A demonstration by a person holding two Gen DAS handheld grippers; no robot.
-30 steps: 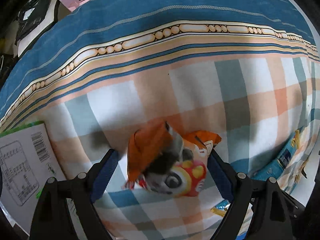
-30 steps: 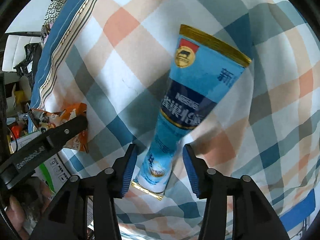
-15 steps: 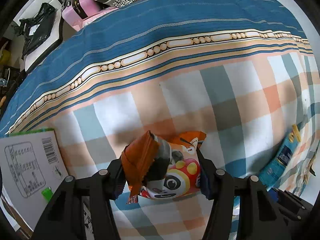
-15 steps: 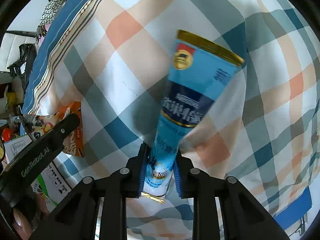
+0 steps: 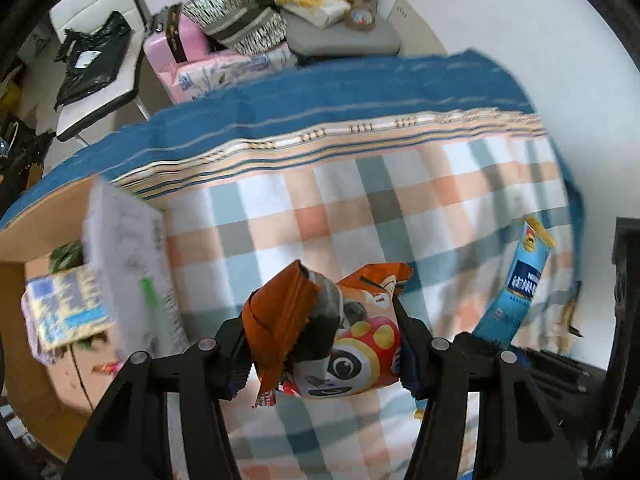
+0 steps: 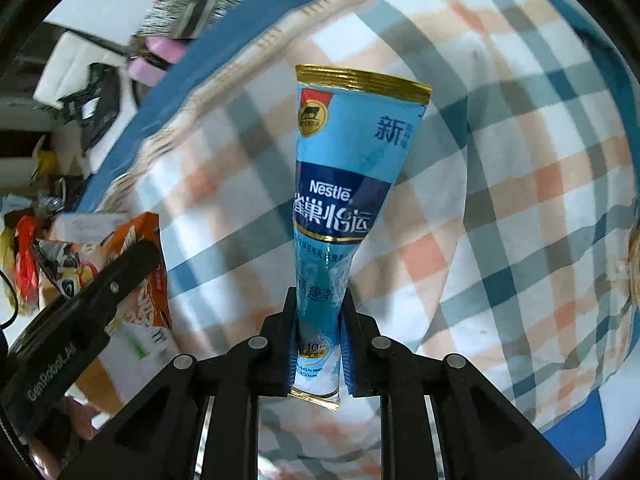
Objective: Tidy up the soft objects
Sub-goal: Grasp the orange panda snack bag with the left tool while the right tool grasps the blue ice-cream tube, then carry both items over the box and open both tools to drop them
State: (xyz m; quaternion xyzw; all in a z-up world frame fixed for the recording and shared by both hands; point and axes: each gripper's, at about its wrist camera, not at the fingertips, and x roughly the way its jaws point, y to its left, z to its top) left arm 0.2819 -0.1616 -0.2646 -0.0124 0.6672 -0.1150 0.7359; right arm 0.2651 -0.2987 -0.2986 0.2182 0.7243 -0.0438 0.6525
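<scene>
My left gripper [image 5: 322,354] is shut on an orange snack bag [image 5: 344,340] with a panda face and holds it lifted above the checked bedsheet [image 5: 360,208]. My right gripper [image 6: 318,340] is shut on the lower end of a long blue Nestle packet [image 6: 340,184], which stands up off the sheet. The blue packet also shows at the right of the left wrist view [image 5: 516,280]. The orange bag and the left gripper's finger show at the left of the right wrist view [image 6: 132,248].
An open cardboard box [image 5: 36,248] lies at the left on the bed, with a white flap [image 5: 128,256] and a yellow-blue packet [image 5: 64,312] inside. Beyond the bed's far edge stand a pink case [image 5: 180,60], a striped bag [image 5: 240,20] and a white chair [image 5: 96,72].
Both grippers closed on their packets and lifted them off the sheet. The left gripper has risen and pulled back, bringing the cardboard box and the room beyond the bed into view.
</scene>
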